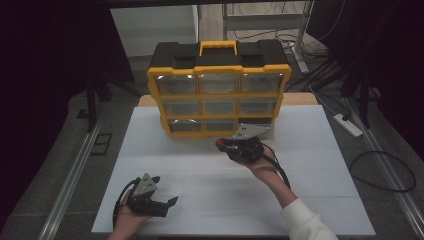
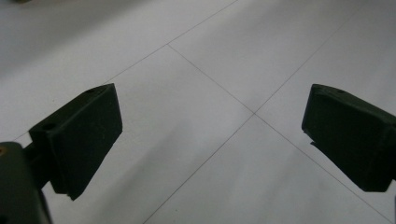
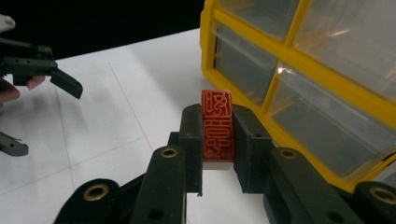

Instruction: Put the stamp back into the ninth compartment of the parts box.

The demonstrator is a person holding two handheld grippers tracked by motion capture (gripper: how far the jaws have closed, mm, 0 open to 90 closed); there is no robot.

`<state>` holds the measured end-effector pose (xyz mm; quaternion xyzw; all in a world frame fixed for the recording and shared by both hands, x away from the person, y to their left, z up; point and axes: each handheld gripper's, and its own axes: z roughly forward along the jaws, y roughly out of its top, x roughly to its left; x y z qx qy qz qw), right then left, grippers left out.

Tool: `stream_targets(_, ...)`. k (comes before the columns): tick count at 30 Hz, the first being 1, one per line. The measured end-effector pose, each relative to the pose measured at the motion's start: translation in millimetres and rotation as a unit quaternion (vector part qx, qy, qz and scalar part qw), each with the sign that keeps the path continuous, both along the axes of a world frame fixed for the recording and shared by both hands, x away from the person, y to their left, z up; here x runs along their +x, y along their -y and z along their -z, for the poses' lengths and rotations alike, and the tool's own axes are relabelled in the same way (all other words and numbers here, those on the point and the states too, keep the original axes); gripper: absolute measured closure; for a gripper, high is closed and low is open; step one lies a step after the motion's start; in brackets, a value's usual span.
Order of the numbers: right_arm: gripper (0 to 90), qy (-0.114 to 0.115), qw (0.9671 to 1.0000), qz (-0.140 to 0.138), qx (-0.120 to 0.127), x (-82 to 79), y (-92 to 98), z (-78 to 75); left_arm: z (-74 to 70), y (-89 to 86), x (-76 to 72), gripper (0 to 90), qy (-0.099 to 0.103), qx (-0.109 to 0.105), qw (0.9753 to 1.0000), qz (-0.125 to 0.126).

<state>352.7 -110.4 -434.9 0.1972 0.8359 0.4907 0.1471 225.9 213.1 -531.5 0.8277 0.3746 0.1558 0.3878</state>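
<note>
Holding a red carved stamp block [image 3: 217, 125] between its jaws, the right gripper [image 3: 217, 140] is hovering just before the yellow-framed drawer cabinet [image 1: 218, 95]; stowing seemingly remains. The left gripper [image 2: 210, 140] is gaping wide, well apart from the cabinet.

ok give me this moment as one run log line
right gripper: shut on red stamp | near yellow drawer organizer, bottom row | left gripper: open, holding nothing, over white table

We see raised seal-script characters carved on the face of the red stamp [image 3: 217, 126] clamped in the right gripper [image 3: 218, 140], too stylised for us to read, and no other lettering we can make out.
</note>
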Motion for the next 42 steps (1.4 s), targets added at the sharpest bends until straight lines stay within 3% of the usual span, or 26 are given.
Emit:
stream_targets(23,75.0,0.023,0.9987,0.029,0.033,1.5,25.6,-25.9,0.1,0.3,-0.2,5.3,0.000,0.003,1.0000,0.002)
stream_targets(37,75.0,0.029,0.9968,0.059,0.046,7.9,43.8,-33.8,0.3,0.5,-0.2,5.3,0.001,0.003,1.0000,0.003)
stream_targets(42,75.0,0.029,0.9949,0.081,0.052,14.3,55.7,-34.7,0.4,0.7,-0.2,5.3,0.000,0.003,1.0000,0.003)
